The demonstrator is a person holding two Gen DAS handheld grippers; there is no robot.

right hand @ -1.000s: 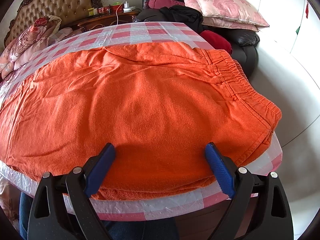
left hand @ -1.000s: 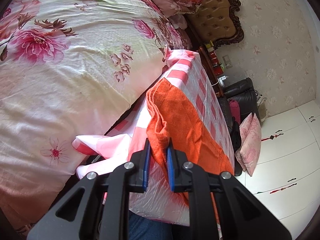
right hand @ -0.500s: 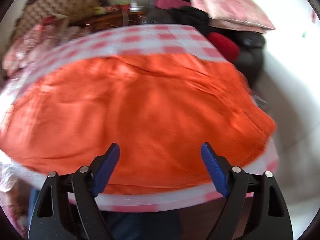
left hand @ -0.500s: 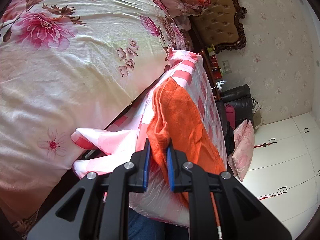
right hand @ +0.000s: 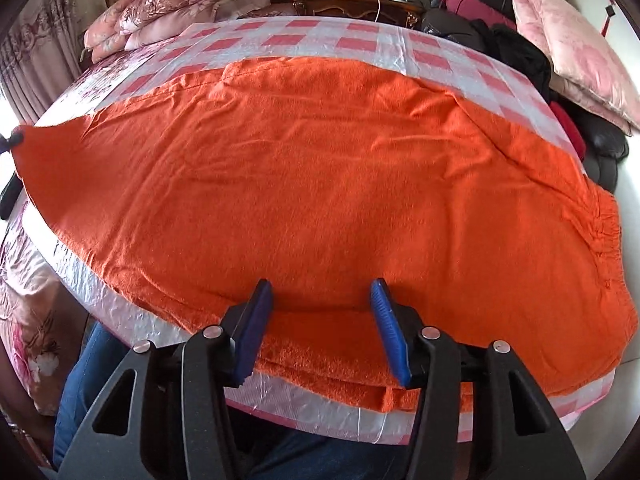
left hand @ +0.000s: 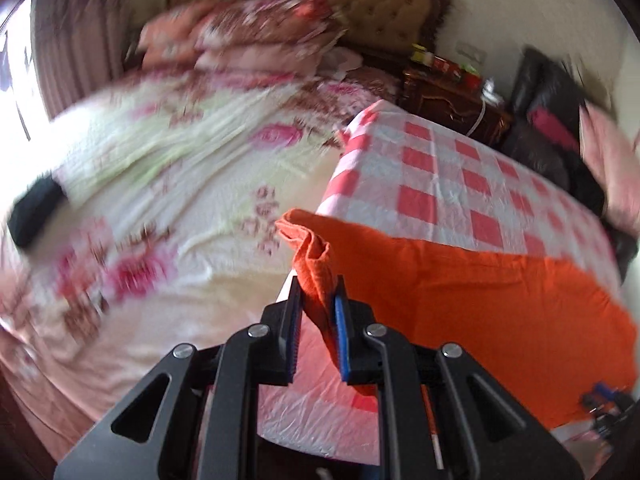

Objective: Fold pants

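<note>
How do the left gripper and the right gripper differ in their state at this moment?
The left gripper is shut on a bunched end of the orange pants; the right gripper is open and holds nothing. The left lifts fabric; the right hovers over the near edge. Both have blue pads.

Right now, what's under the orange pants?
The orange pants lie on a pink-checked plastic cloth that shows around their edges. Whatever the cloth covers is hidden. The left gripper pinches one end.

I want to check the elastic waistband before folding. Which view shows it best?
The right wrist view: the gathered waistband of the pants shows sharply at the right edge. The left wrist view is blurred and shows only the leg end pinched in the left gripper, no waistband.
</note>
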